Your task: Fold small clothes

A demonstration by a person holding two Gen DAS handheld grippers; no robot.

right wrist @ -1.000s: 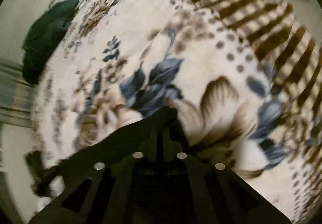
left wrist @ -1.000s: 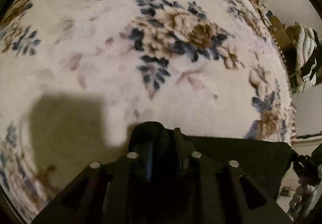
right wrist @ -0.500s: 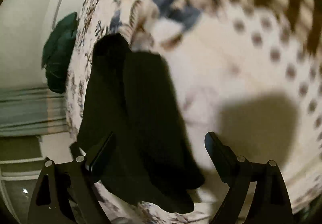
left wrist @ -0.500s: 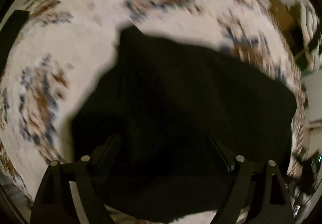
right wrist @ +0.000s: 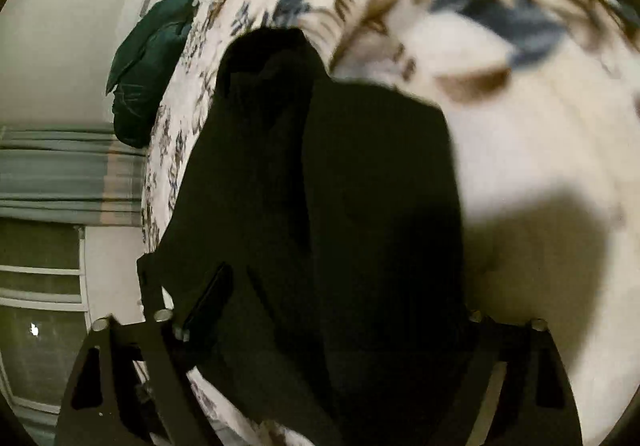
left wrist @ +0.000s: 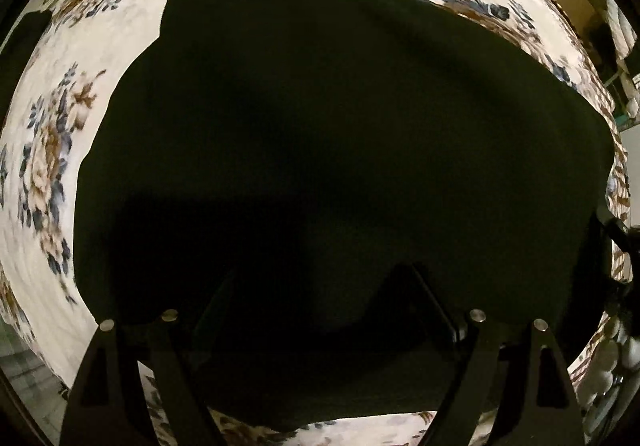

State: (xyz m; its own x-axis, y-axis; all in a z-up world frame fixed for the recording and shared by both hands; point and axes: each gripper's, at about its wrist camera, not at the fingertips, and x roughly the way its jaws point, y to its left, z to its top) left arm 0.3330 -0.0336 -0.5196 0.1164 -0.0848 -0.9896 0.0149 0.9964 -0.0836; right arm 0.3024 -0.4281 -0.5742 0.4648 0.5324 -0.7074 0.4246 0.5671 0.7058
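A black garment [left wrist: 340,133] lies spread on a floral blanket [left wrist: 48,149] and fills most of the left wrist view. My left gripper [left wrist: 320,286] is open and empty, its jaws wide apart just above the garment's near edge. In the right wrist view the same black garment [right wrist: 320,205] lies folded over lengthwise, a doubled layer showing along its left side. My right gripper [right wrist: 328,306] is open and empty, hovering over the garment's near end.
The floral blanket [right wrist: 520,125] covers a bed. A dark green cloth [right wrist: 148,65] lies at the bed's far edge near a white wall. Boxes and bedding [left wrist: 580,5] stand past the bed's right side.
Both grippers were shut on the black garment a second ago. They opened, let it fall on the blanket, and pulled back above it.
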